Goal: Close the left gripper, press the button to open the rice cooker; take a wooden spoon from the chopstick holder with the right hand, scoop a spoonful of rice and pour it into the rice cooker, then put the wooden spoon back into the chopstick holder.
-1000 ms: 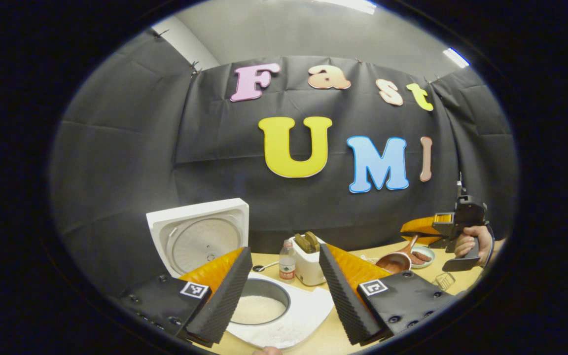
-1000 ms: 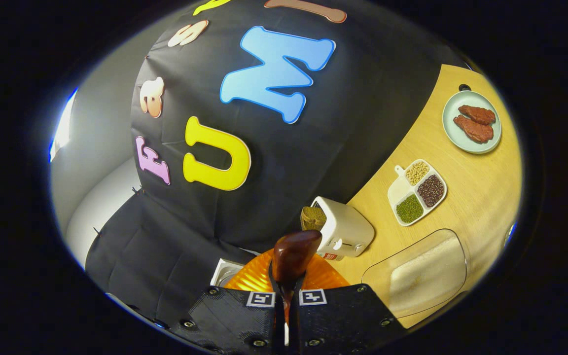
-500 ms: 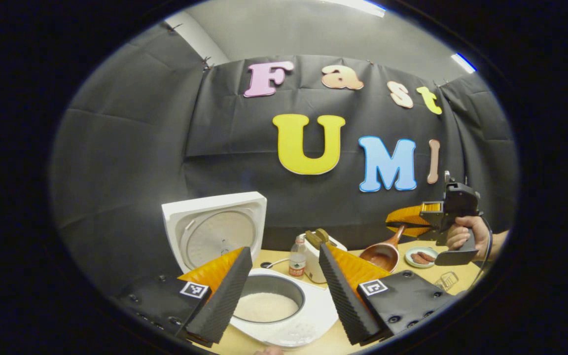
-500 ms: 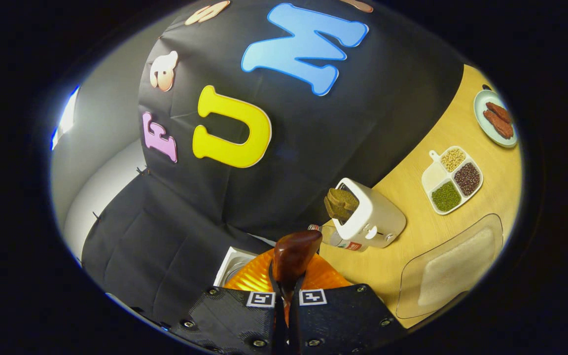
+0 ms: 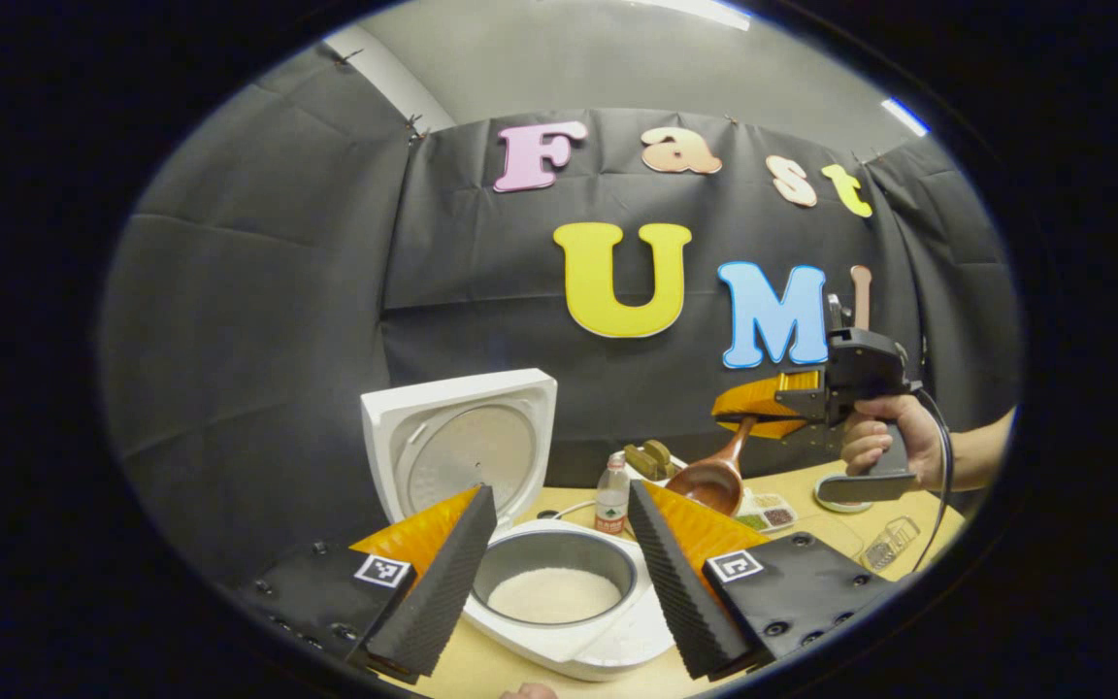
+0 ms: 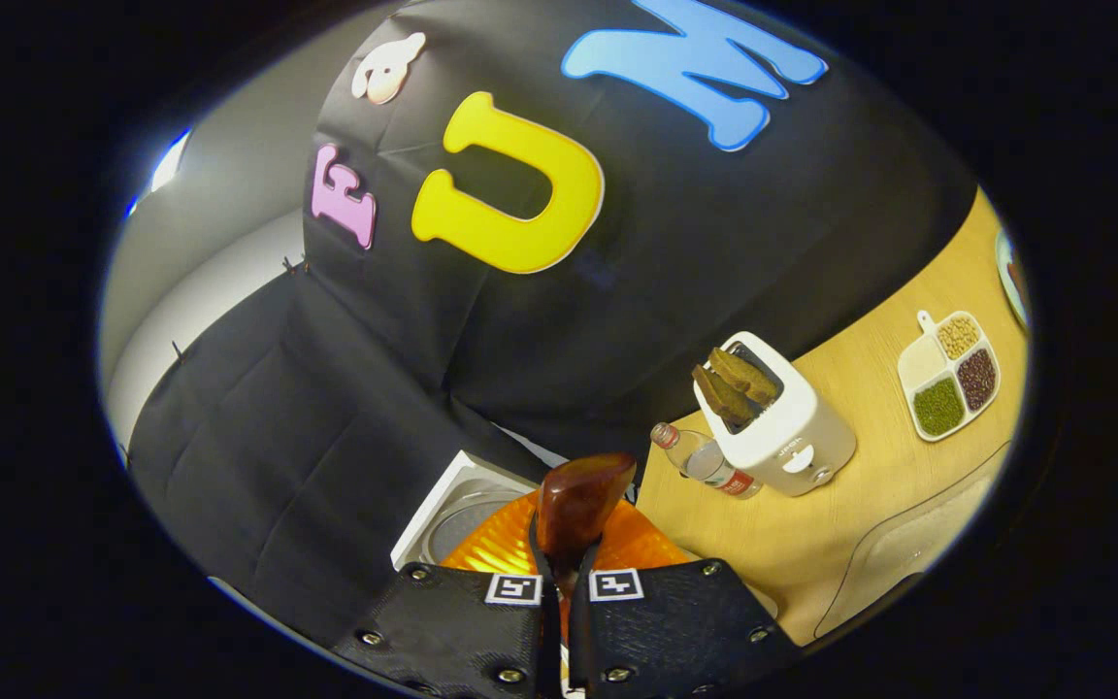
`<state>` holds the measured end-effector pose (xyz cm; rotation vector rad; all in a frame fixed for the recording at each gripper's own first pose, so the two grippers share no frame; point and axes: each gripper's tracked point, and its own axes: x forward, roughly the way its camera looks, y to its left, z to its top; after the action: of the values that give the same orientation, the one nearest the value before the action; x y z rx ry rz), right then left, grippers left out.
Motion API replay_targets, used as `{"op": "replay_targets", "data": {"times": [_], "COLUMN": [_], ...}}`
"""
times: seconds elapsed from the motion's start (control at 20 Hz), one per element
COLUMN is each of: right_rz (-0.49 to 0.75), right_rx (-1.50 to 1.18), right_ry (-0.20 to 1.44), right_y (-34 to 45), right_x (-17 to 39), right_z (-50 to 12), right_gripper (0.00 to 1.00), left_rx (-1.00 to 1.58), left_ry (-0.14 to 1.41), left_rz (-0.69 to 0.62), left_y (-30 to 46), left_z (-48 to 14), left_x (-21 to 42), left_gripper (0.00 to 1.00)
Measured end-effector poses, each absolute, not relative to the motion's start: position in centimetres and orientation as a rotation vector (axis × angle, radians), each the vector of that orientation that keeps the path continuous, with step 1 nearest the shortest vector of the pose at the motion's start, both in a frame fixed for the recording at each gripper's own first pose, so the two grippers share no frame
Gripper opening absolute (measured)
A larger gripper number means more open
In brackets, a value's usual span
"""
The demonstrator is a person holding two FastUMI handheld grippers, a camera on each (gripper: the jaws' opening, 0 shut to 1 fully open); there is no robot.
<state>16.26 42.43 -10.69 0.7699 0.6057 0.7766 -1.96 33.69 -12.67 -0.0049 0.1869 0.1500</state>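
wooden spoon (image 5: 714,473) hangs bowl-down from the right gripper (image 5: 763,408), to the right of and above the open rice cooker (image 5: 559,592); left gripper (image 5: 559,573) jaws spread, framing the pot. right gripper view: jaws pinching the spoon's handle (image 6: 574,505), long axis pointing ahead, cooker lid (image 6: 462,505) just beyond.

On the table (image 5: 811,481), the rice cooker (image 5: 559,592) is placed nearest, its lid (image 5: 462,451) raised behind it. Behind it, to the right, a bottle (image 5: 609,482) is set beside the toaster (image 6: 780,427) — the divided dish (image 6: 947,374) lies further right.
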Motion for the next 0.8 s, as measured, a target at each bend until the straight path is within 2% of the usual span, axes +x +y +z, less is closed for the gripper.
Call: {"op": "replay_targets", "data": {"times": [0.2, 0.5, 0.8], "right_rz": [0.829, 0.911, 1.040], "right_rx": [0.682, 0.411, 0.021], "right_ry": [0.607, 0.577, 0.404], "right_y": [46.7, 52.5, 58.0], "right_x": [15.9, 14.4, 11.9], "right_z": [-11.2, -13.7, -13.8], "right_gripper": [0.03, 0.03, 0.04], "left_rx": [-0.002, -0.015, -0.038], "left_ry": [0.207, 0.214, 0.222], "left_rz": [0.180, 0.223, 0.265], "left_y": [34.9, 36.0, 37.0], "left_z": [-13.6, -14.2, -14.9], "left_x": [-3.2, -5.0, -6.4], "left_gripper": [0.95, 0.95, 0.95]}}
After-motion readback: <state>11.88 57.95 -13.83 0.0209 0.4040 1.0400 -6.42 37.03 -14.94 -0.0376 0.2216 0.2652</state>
